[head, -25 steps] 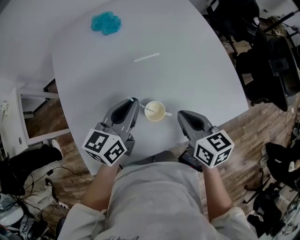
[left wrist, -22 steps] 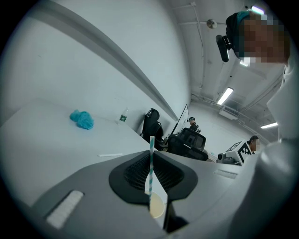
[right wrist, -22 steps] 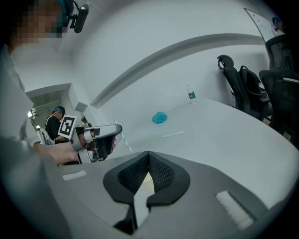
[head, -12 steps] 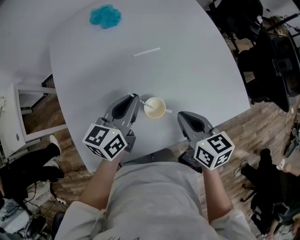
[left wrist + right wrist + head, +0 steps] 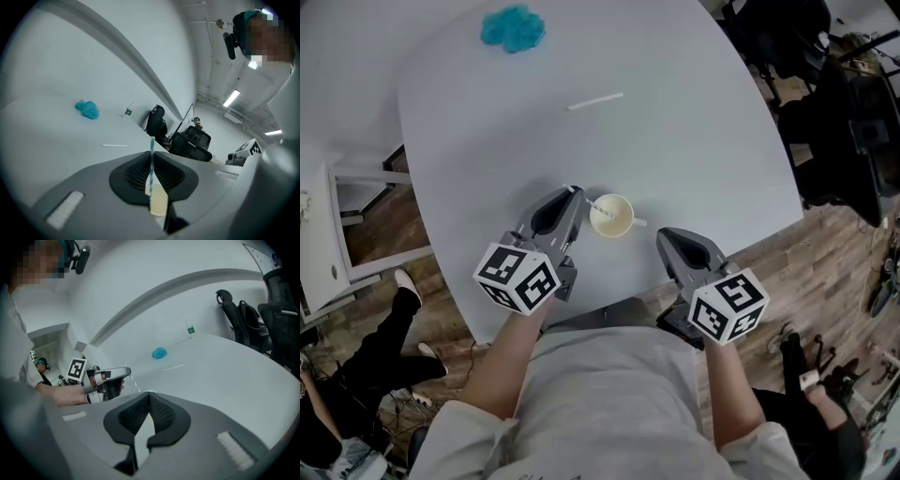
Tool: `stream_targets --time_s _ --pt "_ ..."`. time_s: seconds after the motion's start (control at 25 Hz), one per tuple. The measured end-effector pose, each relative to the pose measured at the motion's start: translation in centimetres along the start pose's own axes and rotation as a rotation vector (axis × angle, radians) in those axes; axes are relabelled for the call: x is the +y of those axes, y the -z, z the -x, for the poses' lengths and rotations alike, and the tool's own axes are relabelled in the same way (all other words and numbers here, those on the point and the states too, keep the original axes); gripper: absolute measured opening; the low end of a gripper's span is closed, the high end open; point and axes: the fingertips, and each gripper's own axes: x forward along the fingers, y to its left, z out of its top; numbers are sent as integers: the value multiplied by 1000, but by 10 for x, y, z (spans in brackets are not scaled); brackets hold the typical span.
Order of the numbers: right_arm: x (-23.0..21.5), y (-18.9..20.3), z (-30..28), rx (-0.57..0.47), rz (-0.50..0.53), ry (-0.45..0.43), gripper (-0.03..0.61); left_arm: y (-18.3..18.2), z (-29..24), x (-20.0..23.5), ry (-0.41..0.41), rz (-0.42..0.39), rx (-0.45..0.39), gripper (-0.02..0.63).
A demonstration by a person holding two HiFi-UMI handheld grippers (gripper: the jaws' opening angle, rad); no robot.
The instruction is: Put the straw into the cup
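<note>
Straw angled into the cup mouth

Left tool [image 5: 573, 191] pinches the striped straw [image 5: 592, 208]. Best to steepen it, lower it inside the cup [image 5: 624, 225], then release. Right tool [image 5: 662, 234] is closed and empty.

White table [image 5: 675, 159], wooden floor [image 5: 814, 270], black chairs [image 5: 853, 122].

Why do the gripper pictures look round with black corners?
Left gripper view: the wide-angle lens gives a round image with black corners and bows straight lines; the straw, close to the lens, looks a little soft. Right gripper view: same round, bowed look. Head view: far less bending, even light on the table.
</note>
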Motion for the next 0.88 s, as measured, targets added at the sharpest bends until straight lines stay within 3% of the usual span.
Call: stream_targets --time_s 0.88 --pt "-4 9 -8 20 -24 1 8 23 -14 5 9 27 46 43"
